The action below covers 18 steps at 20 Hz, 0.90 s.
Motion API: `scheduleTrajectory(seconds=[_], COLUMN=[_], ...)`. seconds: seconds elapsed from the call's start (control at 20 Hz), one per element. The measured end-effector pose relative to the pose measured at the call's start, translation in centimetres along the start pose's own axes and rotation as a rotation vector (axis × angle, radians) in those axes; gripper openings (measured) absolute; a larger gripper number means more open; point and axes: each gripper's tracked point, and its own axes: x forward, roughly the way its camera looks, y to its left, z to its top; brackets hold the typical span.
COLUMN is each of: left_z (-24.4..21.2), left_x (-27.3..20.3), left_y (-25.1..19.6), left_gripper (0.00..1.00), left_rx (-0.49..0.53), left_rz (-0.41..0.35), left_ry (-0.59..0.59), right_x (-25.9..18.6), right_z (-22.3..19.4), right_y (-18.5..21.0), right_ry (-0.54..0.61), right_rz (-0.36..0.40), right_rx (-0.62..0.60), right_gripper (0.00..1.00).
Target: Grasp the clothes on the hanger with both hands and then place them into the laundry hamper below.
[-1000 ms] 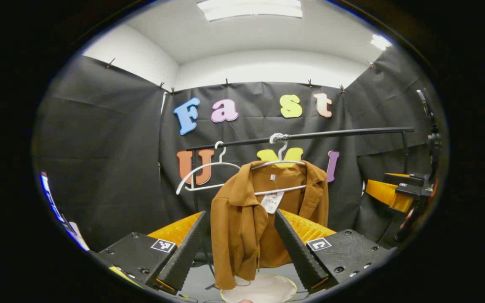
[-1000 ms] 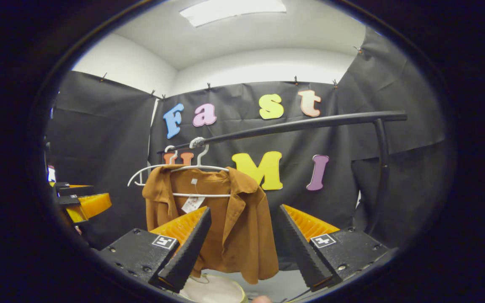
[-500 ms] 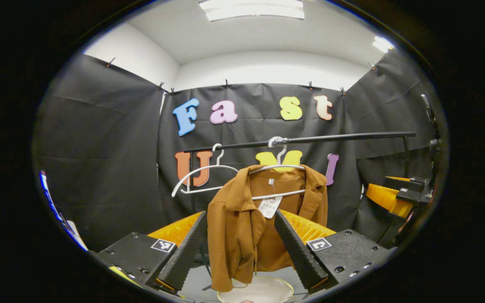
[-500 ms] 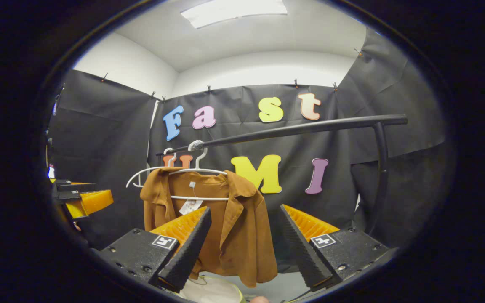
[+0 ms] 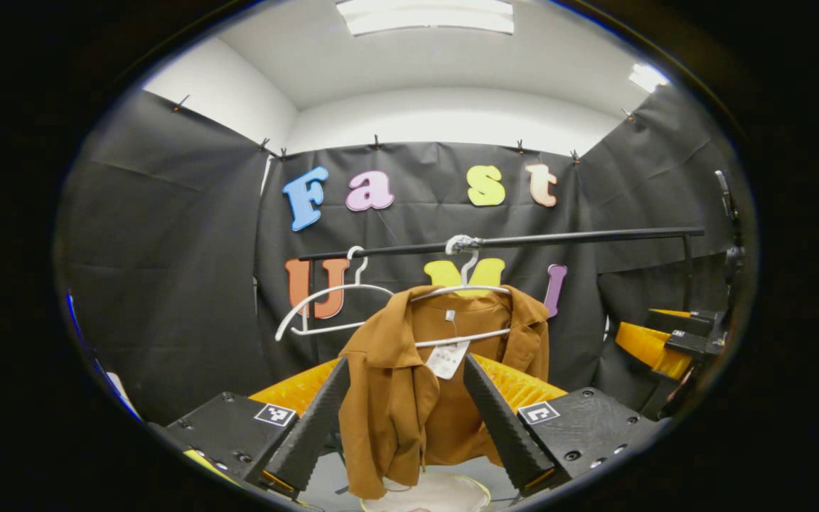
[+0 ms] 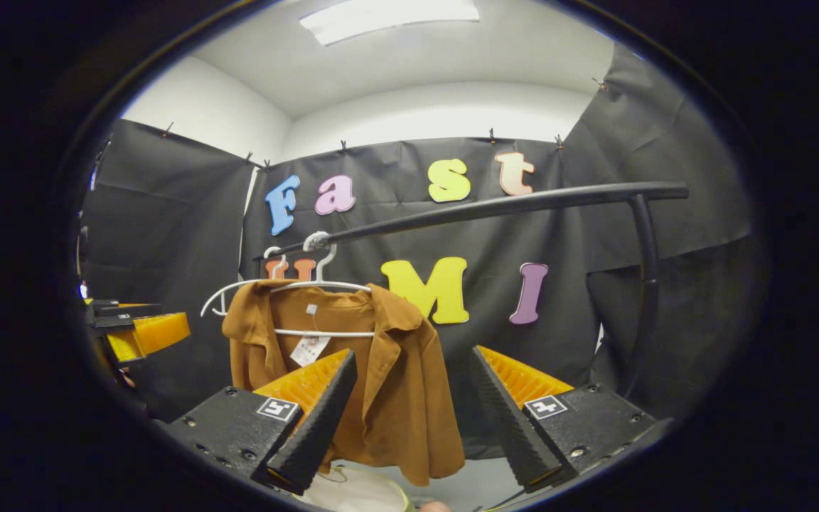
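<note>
Jacket (image 5: 409,398) now sits lower between left gripper (image 5: 405,412) fingers.

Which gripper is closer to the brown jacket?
Probably left. The left gripper faces the jacket head-on, fingers framing it; the right gripper sits off its right side. Neither touches it.

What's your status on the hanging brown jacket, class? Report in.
Left gripper open, right gripper open, both short of the brown fabric jacket. Jacket on white wire hanger, black rail. White round hamper below. Nothing blocking.
</note>
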Motion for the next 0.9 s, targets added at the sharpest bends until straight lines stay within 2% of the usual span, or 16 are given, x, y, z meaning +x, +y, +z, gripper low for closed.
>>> scheduleTrajectory(seconds=[0.25, 0.5, 0.55, 0.6, 0.65, 0.7, 0.9], left_z=[-1.5, -2.8, -3.0, -3.2, -3.4, -3.8, -5.7], left_x=[1.5, 3.5, 3.8, 4.4, 4.8, 5.3, 6.9], left_y=[-1.2, -2.0, -2.3, -2.4, -2.6, -2.8, -2.6], left_gripper=[1.0, 1.0, 0.97, 1.0, 0.97, 1.0, 0.97], left_rx=[-0.033, -0.02, -0.025, -0.033, -0.039, -0.044, -0.055], left_rz=[-0.03, -0.044, -0.046, -0.047, -0.049, -0.05, -0.034], left_ry=[0.045, 0.074, 0.073, 0.075, 0.08, 0.084, 0.118], right_x=[2.7, 5.8, 6.5, 7.2, 7.9, 8.7, 10.8], right_z=[-2.1, -4.0, -4.3, -4.6, -5.0, -5.5, -7.7], right_y=[0.7, 1.4, 1.4, 1.4, 1.6, 1.8, 3.3], right_ry=[0.057, 0.103, 0.109, 0.119, 0.127, 0.141, 0.189], right_rz=[0.018, 0.047, 0.049, 0.051, 0.06, 0.066, 0.11], right_rx=[0.023, 0.041, 0.046, 0.053, 0.061, 0.07, 0.093], right_gripper=[1.0, 0.99, 0.99, 1.0, 0.99, 1.0, 1.0])
